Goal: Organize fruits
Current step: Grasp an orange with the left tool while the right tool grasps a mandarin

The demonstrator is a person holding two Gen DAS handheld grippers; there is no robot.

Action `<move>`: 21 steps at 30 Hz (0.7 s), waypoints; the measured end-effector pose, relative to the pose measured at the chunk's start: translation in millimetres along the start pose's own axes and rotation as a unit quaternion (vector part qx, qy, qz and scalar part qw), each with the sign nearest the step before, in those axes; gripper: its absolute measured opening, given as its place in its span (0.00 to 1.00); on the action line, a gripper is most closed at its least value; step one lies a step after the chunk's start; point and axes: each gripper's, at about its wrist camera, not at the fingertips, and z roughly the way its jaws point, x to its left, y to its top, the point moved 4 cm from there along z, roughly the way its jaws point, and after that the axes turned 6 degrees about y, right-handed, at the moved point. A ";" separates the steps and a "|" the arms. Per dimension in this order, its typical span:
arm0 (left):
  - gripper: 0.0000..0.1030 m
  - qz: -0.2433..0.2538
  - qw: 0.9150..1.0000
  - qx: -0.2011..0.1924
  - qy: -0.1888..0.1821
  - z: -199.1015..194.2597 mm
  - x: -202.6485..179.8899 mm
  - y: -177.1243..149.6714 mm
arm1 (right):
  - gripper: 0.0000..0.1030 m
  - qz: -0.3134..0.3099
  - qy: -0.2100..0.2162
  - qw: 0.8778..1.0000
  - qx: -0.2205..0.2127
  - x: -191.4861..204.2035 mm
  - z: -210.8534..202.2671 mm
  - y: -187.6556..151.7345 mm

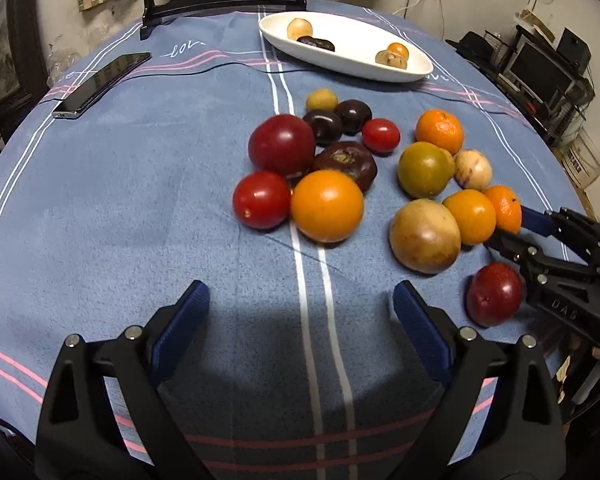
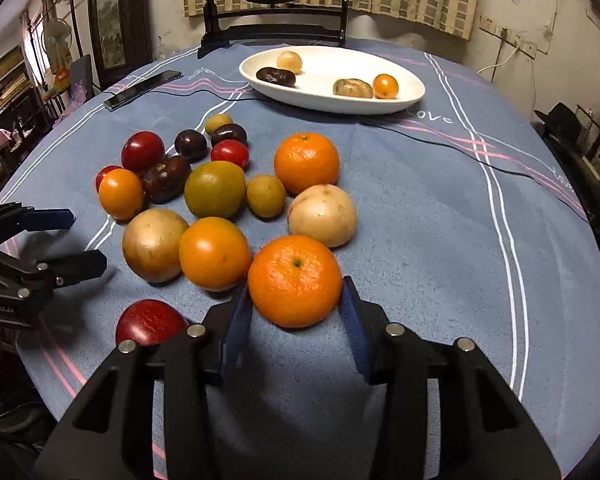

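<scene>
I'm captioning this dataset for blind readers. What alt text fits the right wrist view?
The right tool has its blue pads on either side of a dimpled orange mandarin on a blue striped tablecloth. Loose tomatoes, oranges and pale round fruits lie behind it, and a white oval dish beyond holds four small fruits.

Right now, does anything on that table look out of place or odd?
Only the phone and thin black cable, lying on the tablecloth near the white dish, don't belong among fruit. Nothing looks spilled or damaged.
</scene>
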 end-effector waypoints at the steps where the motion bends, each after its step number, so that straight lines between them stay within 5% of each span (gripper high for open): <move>1: 0.92 -0.002 1.000 0.001 0.000 0.3 0.2 0.6 | 0.43 0.002 0.002 1.000 -0.002 0.0 -0.3 -0.8; 11: 0.91 -0.051 0.999 0.014 0.014 7.2 5.1 13.7 | 0.43 0.048 0.056 0.997 -0.037 -15.0 -20.0 -13.7; 17: 0.68 -0.061 0.997 0.015 0.039 8.7 4.0 19.7 | 0.43 0.048 0.070 0.995 -0.053 -14.4 -22.2 -13.4; 21: 0.46 -0.069 0.997 0.028 0.012 7.7 -4.4 22.4 | 0.43 0.046 0.078 0.994 -0.061 -14.5 -25.1 -13.8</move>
